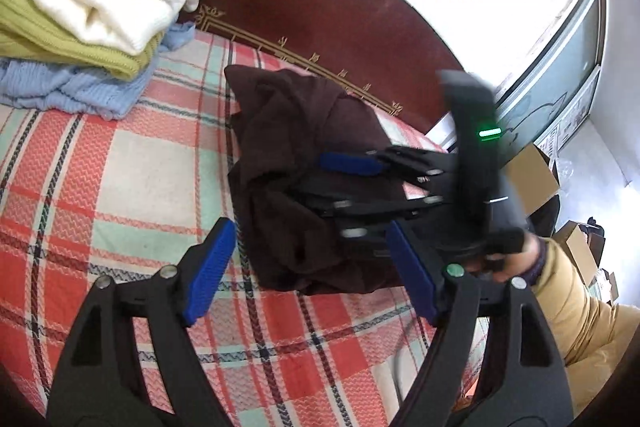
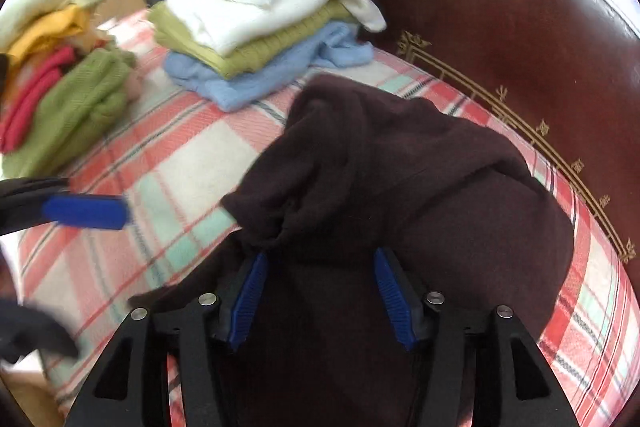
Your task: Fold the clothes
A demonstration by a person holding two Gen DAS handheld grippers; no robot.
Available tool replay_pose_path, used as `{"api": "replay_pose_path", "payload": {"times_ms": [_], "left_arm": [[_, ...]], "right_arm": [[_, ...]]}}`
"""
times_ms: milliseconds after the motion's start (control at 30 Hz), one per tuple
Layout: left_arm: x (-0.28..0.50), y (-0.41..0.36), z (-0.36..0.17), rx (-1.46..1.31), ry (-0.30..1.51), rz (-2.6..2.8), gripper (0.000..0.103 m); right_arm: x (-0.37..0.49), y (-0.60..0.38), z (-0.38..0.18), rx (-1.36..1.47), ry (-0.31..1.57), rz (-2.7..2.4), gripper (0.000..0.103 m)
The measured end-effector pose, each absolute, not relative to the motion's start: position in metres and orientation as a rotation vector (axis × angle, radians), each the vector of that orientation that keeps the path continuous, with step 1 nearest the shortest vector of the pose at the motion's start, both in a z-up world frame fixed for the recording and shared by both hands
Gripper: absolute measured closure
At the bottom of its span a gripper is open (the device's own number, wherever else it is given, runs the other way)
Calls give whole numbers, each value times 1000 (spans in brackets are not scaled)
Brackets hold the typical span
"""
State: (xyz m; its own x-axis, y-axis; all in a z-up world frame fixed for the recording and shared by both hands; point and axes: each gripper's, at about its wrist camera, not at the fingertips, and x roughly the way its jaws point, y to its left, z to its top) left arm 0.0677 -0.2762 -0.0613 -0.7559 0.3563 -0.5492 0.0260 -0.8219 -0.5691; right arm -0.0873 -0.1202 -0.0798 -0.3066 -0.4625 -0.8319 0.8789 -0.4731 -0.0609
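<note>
A dark brown garment (image 1: 304, 155) lies bunched in a rough fold on the plaid bed cover (image 1: 120, 187). My left gripper (image 1: 310, 231) is open, its blue pads wide apart over the garment's near edge and not touching it. My right gripper (image 1: 320, 183) reaches in from the right, low over the garment. In the right wrist view the right gripper (image 2: 320, 255) is open, with the brown garment (image 2: 400, 187) lying between and under its pads, which do not press on it. One finger (image 2: 86, 213) of the left gripper shows at the left.
A stack of folded knitwear (image 2: 260, 27), blue, green, white and grey, stands at the head of the bed. A looser pile (image 2: 64, 99) lies further left. The dark red headboard (image 2: 520, 27) curves behind. Cardboard boxes (image 1: 532, 183) and a tan sleeve (image 1: 580, 319) are at the right.
</note>
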Motion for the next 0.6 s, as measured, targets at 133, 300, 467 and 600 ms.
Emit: {"api": "replay_pose_path", "payload": {"times_ms": [133, 300, 467, 600], "left_arm": [[54, -281, -67, -1031, -870, 2644, 12], [35, -275, -82, -1140, -905, 2535, 11], [14, -264, -105, -1290, -940, 2430, 11], [9, -258, -103, -1268, -945, 2408, 2]], "right_arm": [[-99, -59, -40, 947, 340, -1887, 23], [-145, 20, -21, 1026, -76, -1941, 16], [-193, 53, -65, 1231, -348, -1909, 13], [-214, 46, -92, 1293, -500, -1812, 13]]}}
